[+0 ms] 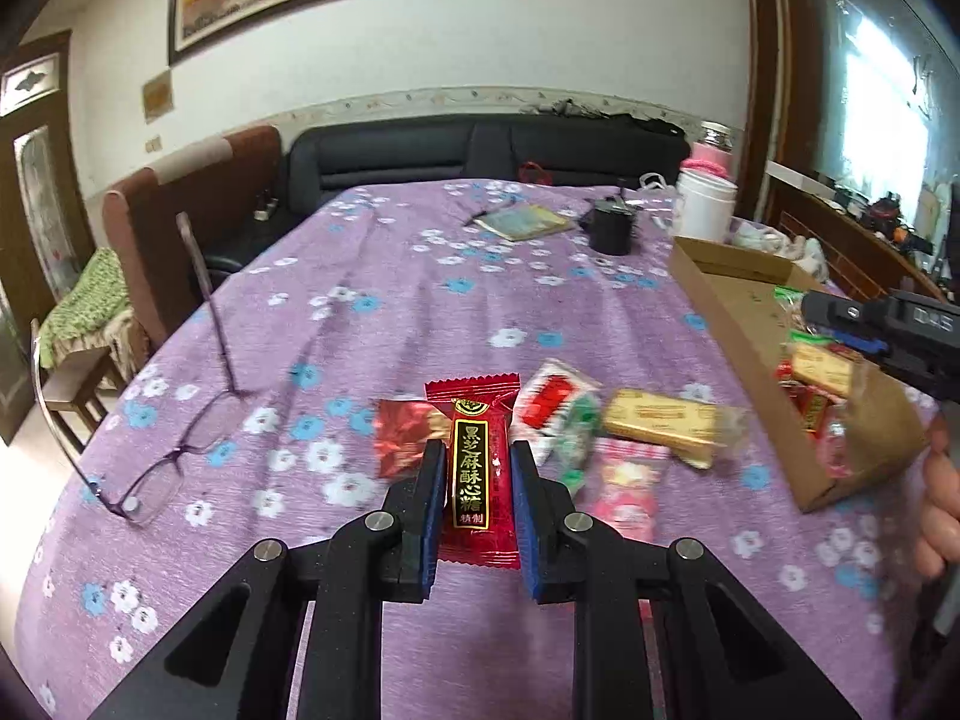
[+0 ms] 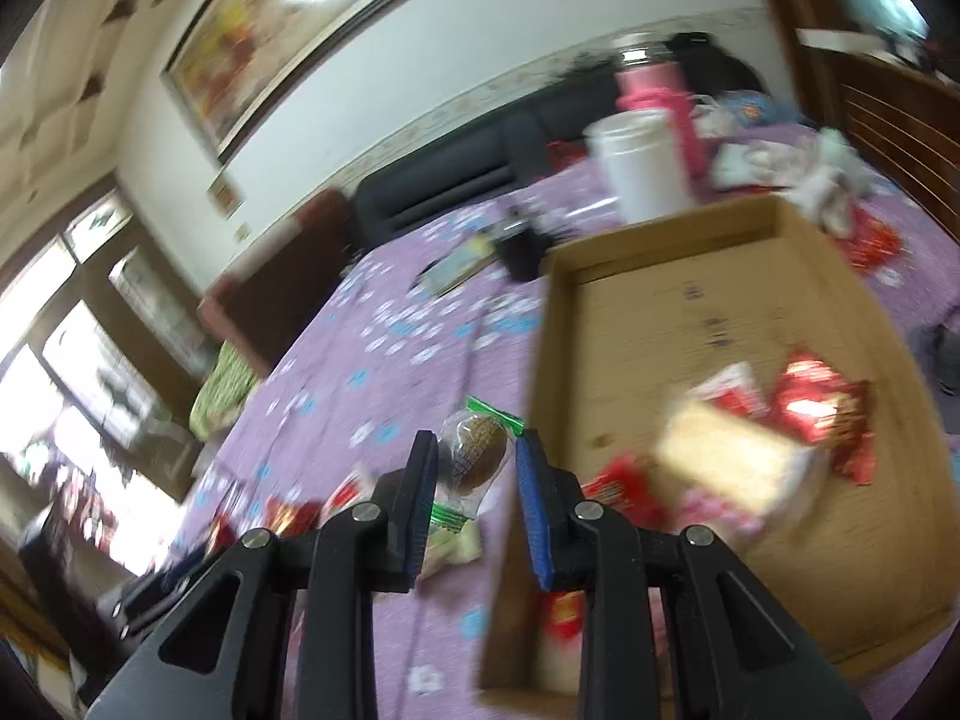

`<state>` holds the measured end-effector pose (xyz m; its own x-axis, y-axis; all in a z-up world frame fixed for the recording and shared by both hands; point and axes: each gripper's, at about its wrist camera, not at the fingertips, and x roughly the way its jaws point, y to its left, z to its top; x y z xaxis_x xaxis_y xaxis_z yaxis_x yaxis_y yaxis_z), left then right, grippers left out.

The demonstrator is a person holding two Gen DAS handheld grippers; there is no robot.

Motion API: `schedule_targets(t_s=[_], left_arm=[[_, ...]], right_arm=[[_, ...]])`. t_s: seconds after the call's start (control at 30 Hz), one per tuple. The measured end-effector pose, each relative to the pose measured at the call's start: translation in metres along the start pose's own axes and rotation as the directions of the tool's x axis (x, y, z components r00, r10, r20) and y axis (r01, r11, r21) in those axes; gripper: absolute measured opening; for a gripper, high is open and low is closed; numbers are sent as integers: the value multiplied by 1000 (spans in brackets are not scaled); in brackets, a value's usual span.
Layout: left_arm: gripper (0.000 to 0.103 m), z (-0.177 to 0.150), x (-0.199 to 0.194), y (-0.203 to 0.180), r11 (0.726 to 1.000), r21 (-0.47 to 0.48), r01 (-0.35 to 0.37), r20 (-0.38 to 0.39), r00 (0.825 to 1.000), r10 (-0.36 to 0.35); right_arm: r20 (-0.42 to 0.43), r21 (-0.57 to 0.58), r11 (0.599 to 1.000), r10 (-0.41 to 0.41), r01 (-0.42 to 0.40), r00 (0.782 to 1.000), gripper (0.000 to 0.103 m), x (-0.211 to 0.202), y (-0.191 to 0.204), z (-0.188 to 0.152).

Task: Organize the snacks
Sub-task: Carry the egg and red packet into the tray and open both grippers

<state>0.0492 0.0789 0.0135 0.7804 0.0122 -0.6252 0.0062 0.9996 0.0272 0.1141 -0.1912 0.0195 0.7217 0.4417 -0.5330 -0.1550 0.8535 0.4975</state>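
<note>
My left gripper is shut on a red candy with a black and gold label, held above the purple flowered tablecloth. Several loose snacks lie just beyond it, among them a gold bar and a pink packet. My right gripper is shut on a clear-wrapped brown snack with green ends, at the left wall of the cardboard box. Several red and yellow snacks lie inside the box. In the left wrist view the right gripper hangs over the box.
Purple-framed glasses lie near the table's left edge. At the far end stand a white jar, a black cup and a booklet. A hand shows at the right. A dark sofa stands behind the table.
</note>
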Motion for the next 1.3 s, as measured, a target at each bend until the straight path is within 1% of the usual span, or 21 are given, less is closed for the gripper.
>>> schedule_targets(t_s=[0.13,0.23,0.33,0.4,0.43,0.53,0.67,0.73,0.9,0.97,1.1,1.2,1.3], left_arm=[[21,15,-10,-29,997,35,65,-2,998,-65],[21,34,-13,-60,989,65,135,-9,991,-135],[21,51,-10,-95,972,89,216,-29,976,-214],[21,60,-2,-122,962,107,252,-40,968,-250],[21,64,6,-138,954,116,276,-60,961,-270],[21,69,26,-168,939,108,327,-104,943,-316],[21,72,59,-204,932,101,349,-158,930,-332],[21,69,72,-213,931,95,354,-181,925,-333],[21,58,87,-215,933,101,346,-203,925,-321],[20,56,89,-212,930,100,353,-203,923,-328],[21,50,90,-213,928,128,351,-200,925,-322],[21,48,90,-214,926,141,351,-193,927,-322],[21,48,89,-213,925,145,351,-188,928,-323]], right_arm=[[26,72,997,-38,36,999,26,-7,-28,12],[39,126,991,-52,46,998,26,-12,-45,17],[50,172,983,-67,58,997,26,-15,-61,21],[57,204,977,-80,67,995,26,-18,-71,24],[60,218,973,-85,70,995,26,-18,-77,25],[64,254,964,-103,83,993,26,-20,-90,27],[50,270,956,-135,117,990,26,-17,-101,30],[34,270,953,-153,138,988,26,-14,-103,30],[-25,254,949,-189,189,982,26,-1,-100,26],[-47,253,948,-190,195,981,26,2,-100,24],[-45,226,947,-224,229,973,26,2,-98,22],[-52,218,947,-231,237,972,26,4,-97,20],[-48,181,947,-263,267,964,26,6,-92,19]])
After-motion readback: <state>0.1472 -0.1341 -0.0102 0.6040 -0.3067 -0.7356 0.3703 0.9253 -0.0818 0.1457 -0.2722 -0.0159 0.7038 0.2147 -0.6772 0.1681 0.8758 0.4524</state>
